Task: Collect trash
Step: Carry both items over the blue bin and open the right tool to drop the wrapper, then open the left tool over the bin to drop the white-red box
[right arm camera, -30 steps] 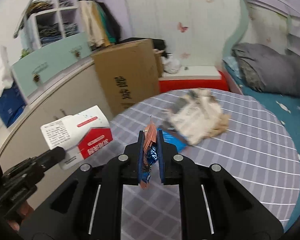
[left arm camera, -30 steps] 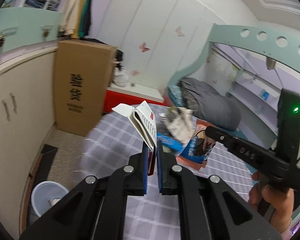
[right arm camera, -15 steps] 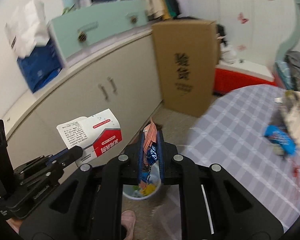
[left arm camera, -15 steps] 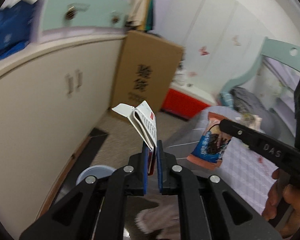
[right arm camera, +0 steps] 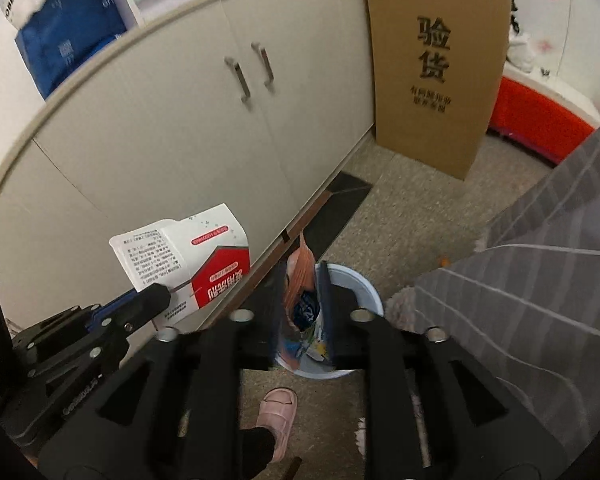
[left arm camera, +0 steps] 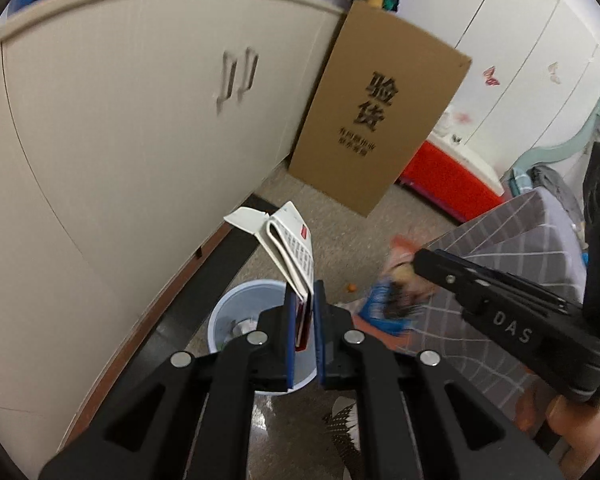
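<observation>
Cream cabinet doors (left arm camera: 132, 128) fill the left of both views, with paired handles (right arm camera: 252, 74) at mid-height; on the counter above them we see something blue and white (right arm camera: 66, 36), cut off by the lens edge. Speckled floor (right arm camera: 412, 204) runs along the cabinet base.

Left wrist view: our left gripper (left arm camera: 303, 308) is clamped tight on a flattened white-and-red carton (left arm camera: 288, 248), which sticks up and forward past the fingertips. Directly beneath sits a pale blue trash bin (left arm camera: 236, 300); its near rim is hidden behind the fingers, and the contents are too dim to name. To the right, our right gripper (left arm camera: 420, 260) reaches in from the side, pinching a blue-and-orange snack wrapper (left arm camera: 384, 300), blurred, so the print is unreadable.

Right wrist view: the carton (right arm camera: 188, 256) shows its printed face at left, in the left gripper's tip (right arm camera: 156, 296). At centre the right gripper (right arm camera: 302, 300) is shut on the wrapper (right arm camera: 300, 292), which hangs over the bin (right arm camera: 356, 280); fingers and wrapper cover most of the bin's opening. Below, a pink slipper (right arm camera: 278, 412) is partly hidden by the gripper frame.

Farther right stand a tall brown cardboard box (right arm camera: 436, 64), a red low unit (right arm camera: 540, 108) cropped at the edge, and a grey checked cloth (right arm camera: 540, 280) running out of frame.
</observation>
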`<state>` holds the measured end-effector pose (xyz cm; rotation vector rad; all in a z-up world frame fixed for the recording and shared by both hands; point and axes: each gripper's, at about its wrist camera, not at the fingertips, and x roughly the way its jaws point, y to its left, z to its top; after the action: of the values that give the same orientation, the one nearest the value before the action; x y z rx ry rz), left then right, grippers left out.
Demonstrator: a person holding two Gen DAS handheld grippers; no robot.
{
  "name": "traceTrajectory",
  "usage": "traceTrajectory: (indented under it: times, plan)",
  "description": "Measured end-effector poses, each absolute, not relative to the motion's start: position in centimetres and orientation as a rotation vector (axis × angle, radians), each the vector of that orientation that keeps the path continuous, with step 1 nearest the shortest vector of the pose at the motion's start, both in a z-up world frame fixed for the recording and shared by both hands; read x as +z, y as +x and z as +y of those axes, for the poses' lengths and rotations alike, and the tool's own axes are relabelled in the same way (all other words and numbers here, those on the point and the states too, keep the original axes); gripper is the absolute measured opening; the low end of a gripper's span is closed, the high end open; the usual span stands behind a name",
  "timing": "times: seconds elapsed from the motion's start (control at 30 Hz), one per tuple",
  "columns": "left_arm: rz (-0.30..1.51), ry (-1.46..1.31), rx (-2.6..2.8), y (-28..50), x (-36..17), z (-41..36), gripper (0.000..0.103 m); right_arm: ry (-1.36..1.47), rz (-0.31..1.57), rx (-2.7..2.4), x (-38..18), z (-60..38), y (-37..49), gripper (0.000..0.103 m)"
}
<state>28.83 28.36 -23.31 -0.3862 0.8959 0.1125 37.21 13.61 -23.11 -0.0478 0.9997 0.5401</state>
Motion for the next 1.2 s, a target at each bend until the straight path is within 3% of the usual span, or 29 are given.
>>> traceTrajectory:
  times: [0.03,0.07,0.43,0.9,0.97,1.0,1.03,1.07,1.2]
  plan:
    - [0.905,-0.386,0.114,29.1,-23.7,28.5,0.007,-0.053,1.004,0.530,-23.6,13.7,37.4,0.041]
    - [0.915,-0.385,0.114,29.3,-24.2,28.5,0.007,-0.056,1.006,0.521,-24.0,13.9,37.6,0.054]
    - [0.971,-0.379,0.098,31.1,-26.8,28.1,0.007,-0.066,1.010,0.475,-25.4,12.9,37.9,0.059]
    - [0.963,-0.343,0.077,32.9,-25.5,25.8,0.009,0.068,0.894,0.409,-21.8,9.7,37.2,0.063]
    - [0.960,-0.360,0.086,33.3,-25.3,25.9,0.017,0.085,0.875,0.398,-21.2,9.2,37.0,0.063]
    - [0.966,-0.377,0.094,33.6,-25.4,26.0,0.026,0.087,0.870,0.398,-21.0,9.1,36.9,0.063]
    - [0.974,-0.387,0.101,33.8,-25.5,26.2,0.053,0.087,0.866,0.398,-20.7,8.9,36.7,0.063]
    - [0.979,-0.398,0.116,33.9,-25.6,26.3,0.066,0.085,0.864,0.399,-20.5,8.8,36.6,0.063]
    - [0.976,-0.417,0.132,33.2,-25.3,26.0,0.066,0.085,0.858,0.403,-19.8,8.1,35.9,0.063]
